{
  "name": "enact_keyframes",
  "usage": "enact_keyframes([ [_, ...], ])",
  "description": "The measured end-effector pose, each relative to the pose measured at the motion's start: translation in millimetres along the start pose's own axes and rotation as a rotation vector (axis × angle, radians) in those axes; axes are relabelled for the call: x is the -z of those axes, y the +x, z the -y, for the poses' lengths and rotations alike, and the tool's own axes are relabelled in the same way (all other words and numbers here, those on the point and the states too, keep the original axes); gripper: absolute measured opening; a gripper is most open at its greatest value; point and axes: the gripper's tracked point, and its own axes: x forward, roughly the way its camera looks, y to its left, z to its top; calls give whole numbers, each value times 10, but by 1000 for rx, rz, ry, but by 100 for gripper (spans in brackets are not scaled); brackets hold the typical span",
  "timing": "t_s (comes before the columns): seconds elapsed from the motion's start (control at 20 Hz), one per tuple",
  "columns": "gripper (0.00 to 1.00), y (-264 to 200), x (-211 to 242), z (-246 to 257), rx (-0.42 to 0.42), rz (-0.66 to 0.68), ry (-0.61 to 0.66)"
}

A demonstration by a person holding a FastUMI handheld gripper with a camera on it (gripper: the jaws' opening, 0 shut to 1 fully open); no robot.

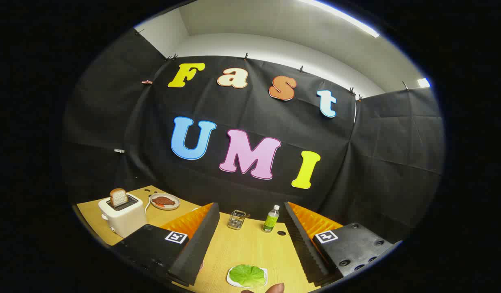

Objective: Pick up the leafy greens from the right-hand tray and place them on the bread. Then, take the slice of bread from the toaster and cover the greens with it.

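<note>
Gripper (250, 240) wide apart, holding nothing, above the wooden surface (250, 248). Greens (247, 275) lie on a white tray (230, 280) between the fingers, close in. A fingertip (275, 288) shows just beside the tray. Toaster (122, 215) off left, beyond the left finger, bread slice (118, 197) standing up from its slot. Plate (165, 201) with red food just beside it. Wire basket (236, 219) and green bottle (271, 219) ahead, near the wall.
</note>
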Motion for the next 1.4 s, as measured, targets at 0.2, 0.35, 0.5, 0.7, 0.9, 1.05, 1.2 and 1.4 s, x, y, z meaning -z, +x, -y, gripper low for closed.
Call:
enact_keyframes([
  [0.2, 97, -14, 5, 21, 6, -1, -7],
  [0.35, 97, -19, 20, 34, 8, -10, -6],
  [0.5, 97, -35, 14, 69, 15, -7, -6],
  [0.7, 97, -46, 23, 73, 12, -11, -8],
  [0.9, 97, -35, 3, 71, 14, -3, -25],
  [1.05, 97, -18, 49, 63, 4, -15, -26],
  [1.2, 97, 23, 98, 104, -2, -29, -10],
  [1.4, 98, 158, 376, 133, -72, -96, 5],
])
